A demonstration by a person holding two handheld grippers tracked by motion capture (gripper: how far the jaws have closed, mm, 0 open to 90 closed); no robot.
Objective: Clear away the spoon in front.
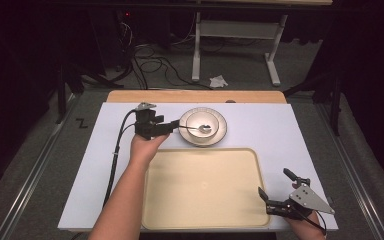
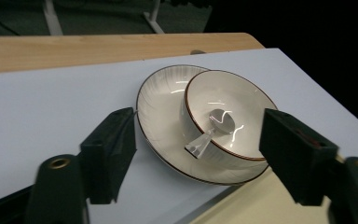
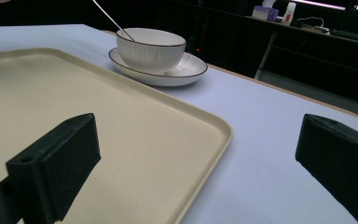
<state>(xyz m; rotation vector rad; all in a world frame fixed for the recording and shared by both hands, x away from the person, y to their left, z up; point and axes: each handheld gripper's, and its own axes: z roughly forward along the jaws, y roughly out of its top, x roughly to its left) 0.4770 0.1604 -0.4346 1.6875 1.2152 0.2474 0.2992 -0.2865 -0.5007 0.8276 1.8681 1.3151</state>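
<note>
We hold the left gripper (image 2: 198, 154) with jaws apart, the spoon (image 2: 212, 133) handle pointing straight between them

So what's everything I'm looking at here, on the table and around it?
spoon: one, silver, lying in the bowl, handle over its rim towards the left gripper
bowl: one, cream with a brown rim, on the plate
plate: one, cream with a dark rim, far side of the table
tray: one, beige, near side, nothing on it
table: one, pale blue-white top
left gripper: one, black, open, at the spoon handle
right gripper: one, black, open, at the tray's near right corner
</note>
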